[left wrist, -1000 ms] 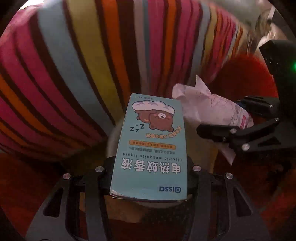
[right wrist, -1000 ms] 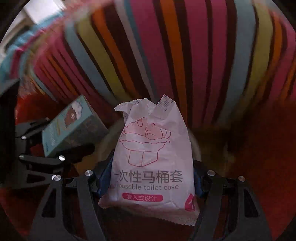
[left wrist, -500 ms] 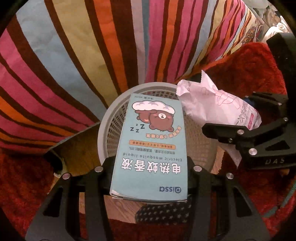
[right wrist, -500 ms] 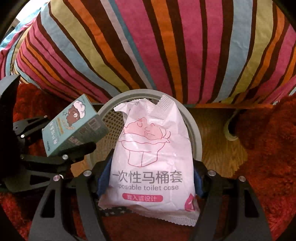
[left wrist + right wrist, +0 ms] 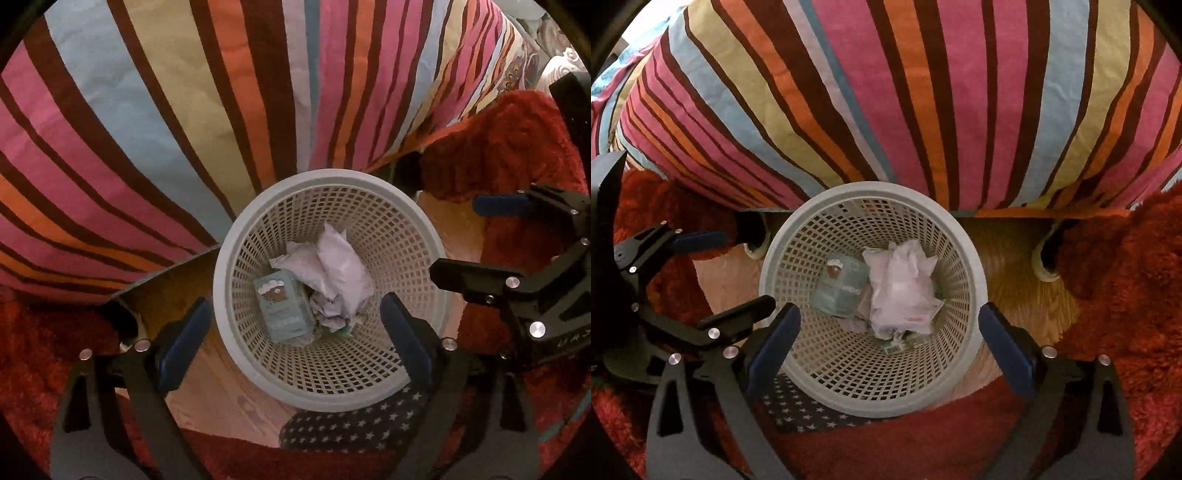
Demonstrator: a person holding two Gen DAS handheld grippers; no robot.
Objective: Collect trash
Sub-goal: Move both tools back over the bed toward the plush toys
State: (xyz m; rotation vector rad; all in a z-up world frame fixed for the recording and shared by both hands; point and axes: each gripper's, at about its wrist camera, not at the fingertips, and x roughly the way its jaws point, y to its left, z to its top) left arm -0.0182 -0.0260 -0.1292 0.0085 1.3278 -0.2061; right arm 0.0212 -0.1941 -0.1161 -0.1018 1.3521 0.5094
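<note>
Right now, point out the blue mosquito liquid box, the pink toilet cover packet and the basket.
blue box (image 5: 282, 308): left wrist view, printed top face.
pink packet (image 5: 901, 291): right wrist view, crumpled middle.
basket (image 5: 236, 236): left wrist view, left rim.

Grey mesh wastebasket (image 5: 236, 236) is standing upright on the wood floor, right against the striped bedding, and I'm looking straight down into it. Teal mosquito-liquid box (image 5: 282, 310) with the bear print is lying flat at the bottom, face up, left of centre. Pale pink toilet-cover packet (image 5: 341, 267) is lying crumpled just beside it, touching it, partly over other crumpled white paper (image 5: 328, 312). In the right wrist view the box (image 5: 840, 286) and packet (image 5: 901, 291) are sitting side by side in the basket (image 5: 775, 258); a small green scrap (image 5: 894, 345) is peeking out under the packet, too small to identify.
</note>
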